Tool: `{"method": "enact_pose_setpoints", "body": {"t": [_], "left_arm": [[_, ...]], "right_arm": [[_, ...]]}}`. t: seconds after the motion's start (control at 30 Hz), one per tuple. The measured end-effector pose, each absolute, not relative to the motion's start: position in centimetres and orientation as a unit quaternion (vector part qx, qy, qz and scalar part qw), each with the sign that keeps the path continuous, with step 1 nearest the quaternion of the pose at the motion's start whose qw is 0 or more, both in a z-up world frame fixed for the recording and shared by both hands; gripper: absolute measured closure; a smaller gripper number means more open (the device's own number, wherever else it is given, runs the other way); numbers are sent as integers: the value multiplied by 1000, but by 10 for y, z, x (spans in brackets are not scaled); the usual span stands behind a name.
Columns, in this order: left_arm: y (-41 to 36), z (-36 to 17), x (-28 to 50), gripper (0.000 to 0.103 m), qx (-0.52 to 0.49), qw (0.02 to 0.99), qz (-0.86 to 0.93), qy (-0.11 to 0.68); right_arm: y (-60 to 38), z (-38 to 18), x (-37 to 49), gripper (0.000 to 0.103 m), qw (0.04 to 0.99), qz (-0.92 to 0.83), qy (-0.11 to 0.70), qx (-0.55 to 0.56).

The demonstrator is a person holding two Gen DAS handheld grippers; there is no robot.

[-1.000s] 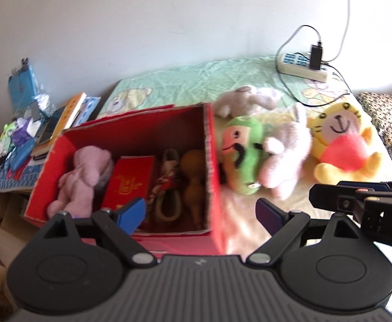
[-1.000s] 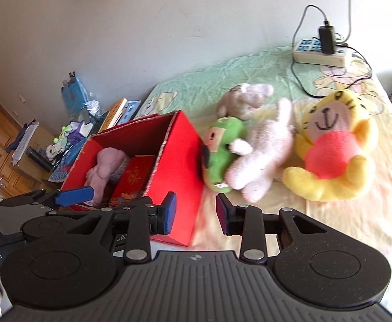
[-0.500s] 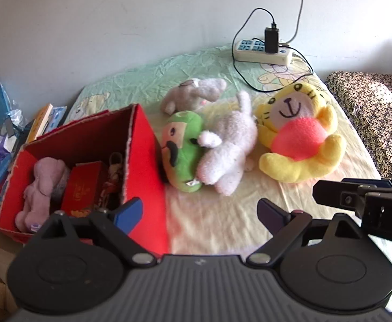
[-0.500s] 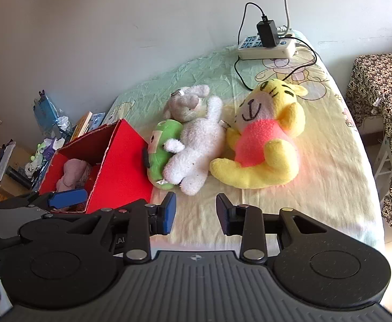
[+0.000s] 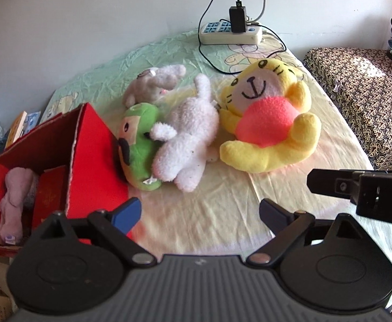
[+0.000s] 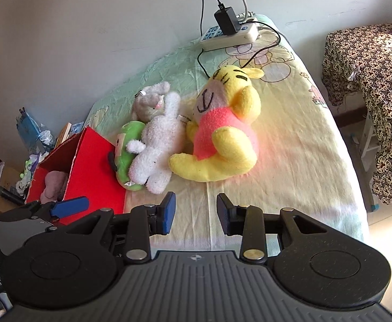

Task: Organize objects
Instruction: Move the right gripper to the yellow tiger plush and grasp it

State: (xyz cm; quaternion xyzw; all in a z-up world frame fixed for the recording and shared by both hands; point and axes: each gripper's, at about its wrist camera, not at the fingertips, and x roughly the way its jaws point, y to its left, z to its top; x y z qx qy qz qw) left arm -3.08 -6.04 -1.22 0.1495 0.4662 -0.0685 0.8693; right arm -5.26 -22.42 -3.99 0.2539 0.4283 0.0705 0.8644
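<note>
the red box (image 5: pixel 94 158) stands at the left edge of the bed (image 5: pixel 222 214), with a pink plush (image 5: pixel 12 201) and a red packet (image 5: pixel 48 196) inside it. a green plush (image 5: pixel 138 145) leans against the box's right wall, a white plush (image 5: pixel 188 136) lies touching it on the side away from the box, and a yellow tiger plush (image 5: pixel 271 123) lies beyond that. a grey plush (image 5: pixel 153 86) lies behind the green one. the left hand-held gripper (image 5: pixel 200 212) is opening, its jaws wide and empty over bare sheet just beside the box. the right hand-held gripper (image 6: pixel 194 213) is partly open and holds nothing.
</note>
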Motion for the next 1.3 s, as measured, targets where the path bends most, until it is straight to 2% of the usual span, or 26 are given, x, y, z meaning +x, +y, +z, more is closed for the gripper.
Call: {"method": "enact_pose_setpoints", "body": {"t": [0.13,0.23,0.57,0.67,0.8,1.1,1.27,1.3], "left_arm": [[-66,-17,-22,8,147,865,-82,473],[-73,-21,-18,8,150,863,-93,473],[-93,-26,0,7,167,861,-108,468],[-98,-27,5,1,167,862,-114,465],[-103,-28,10,1,168,863,-127,459],[-94,-35,32,1,118,860,-171,465],[-93,-38,47,1,77,856,-209,466],[-94,-39,49,1,69,854,-223,465]], "right_arm": [[-234,-42,-50,66,861,57,434,261],[-241,-44,-48,59,861,46,431,266],[-259,-48,-40,59,856,29,429,286],[-263,-48,-36,59,856,26,426,292],[-267,-50,-31,59,855,21,421,303],[-277,-54,-11,58,853,13,403,333],[-279,-61,4,45,849,14,400,346],[-280,-63,8,45,848,14,400,347]]}}
